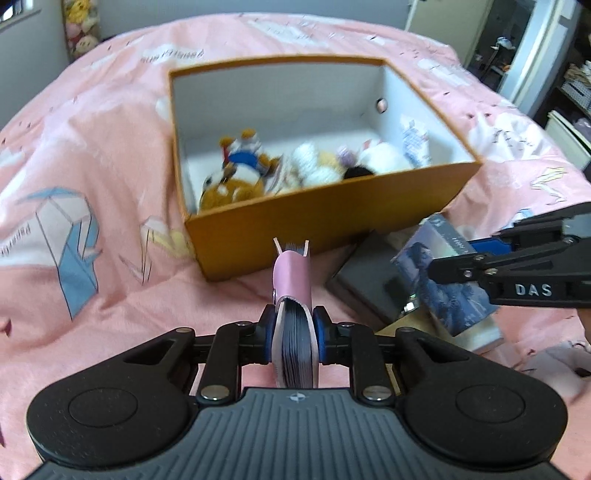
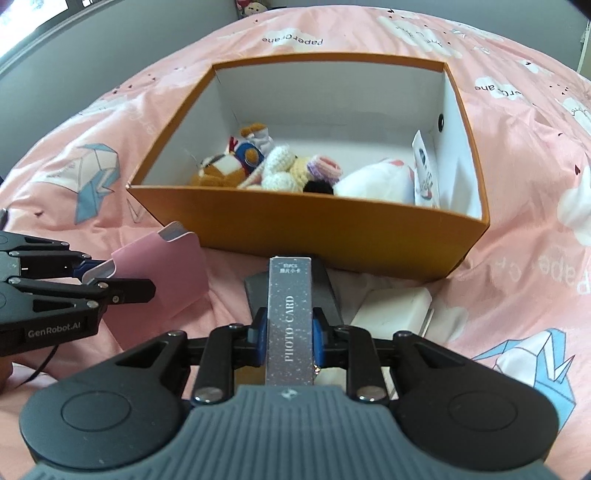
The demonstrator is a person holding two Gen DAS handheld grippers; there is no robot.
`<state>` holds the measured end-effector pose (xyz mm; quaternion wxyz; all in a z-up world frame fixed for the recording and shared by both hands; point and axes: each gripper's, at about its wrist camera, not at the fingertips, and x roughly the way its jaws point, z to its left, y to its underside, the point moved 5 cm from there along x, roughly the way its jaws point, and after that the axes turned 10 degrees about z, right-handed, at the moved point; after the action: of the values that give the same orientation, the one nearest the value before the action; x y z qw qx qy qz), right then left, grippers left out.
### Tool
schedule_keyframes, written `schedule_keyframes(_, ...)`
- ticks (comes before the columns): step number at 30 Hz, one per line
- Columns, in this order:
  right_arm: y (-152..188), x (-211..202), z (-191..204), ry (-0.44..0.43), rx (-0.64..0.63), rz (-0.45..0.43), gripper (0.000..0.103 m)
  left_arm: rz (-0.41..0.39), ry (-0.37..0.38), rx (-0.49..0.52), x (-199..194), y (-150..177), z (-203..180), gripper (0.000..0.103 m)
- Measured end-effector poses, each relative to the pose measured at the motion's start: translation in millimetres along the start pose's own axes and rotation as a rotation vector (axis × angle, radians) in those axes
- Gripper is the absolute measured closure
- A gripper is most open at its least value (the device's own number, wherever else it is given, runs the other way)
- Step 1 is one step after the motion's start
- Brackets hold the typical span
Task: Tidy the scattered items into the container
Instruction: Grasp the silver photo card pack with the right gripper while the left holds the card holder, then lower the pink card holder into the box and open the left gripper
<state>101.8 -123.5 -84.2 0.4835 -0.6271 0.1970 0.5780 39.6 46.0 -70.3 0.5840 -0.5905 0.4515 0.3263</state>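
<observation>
A bed point(image 1: 110, 122) fills most of both views, covered by a pink quilt point(image 2: 517, 258) printed with paper cranes, white clouds and lettering. Behind it stands a grey wall point(image 1: 33, 40), with a window point(image 2: 33, 18) letting in daylight at the upper left. Plush toys point(image 1: 81, 26) are stacked in the corner. To the right are white shelves point(image 1: 532, 55) holding clutter.

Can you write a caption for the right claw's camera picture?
Right claw grips a photo card box before the orange box.
</observation>
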Motion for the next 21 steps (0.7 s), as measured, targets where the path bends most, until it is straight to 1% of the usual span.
schedule_keyframes(4, -6, -16, 2, -0.02, -0.021, -0.024, 0.078, -0.041, -0.007, 0.043, -18, -8, -9, 0.079)
schedule_keyframes(10, -19, -48, 8, -0.055, -0.066, -0.088, 0.078, -0.107, 0.003, 0.104, -45, -29, -17, 0.079)
schedule_keyframes(16, -43, -69, 9, -0.072, -0.095, -0.136, 0.078, -0.149, -0.041, 0.199, -62, -55, -17, 0.079)
schedule_keyframes(21, -67, -79, 3, -0.049, -0.098, -0.175, 0.078, -0.18, -0.082, 0.282, -70, -79, -15, 0.079)
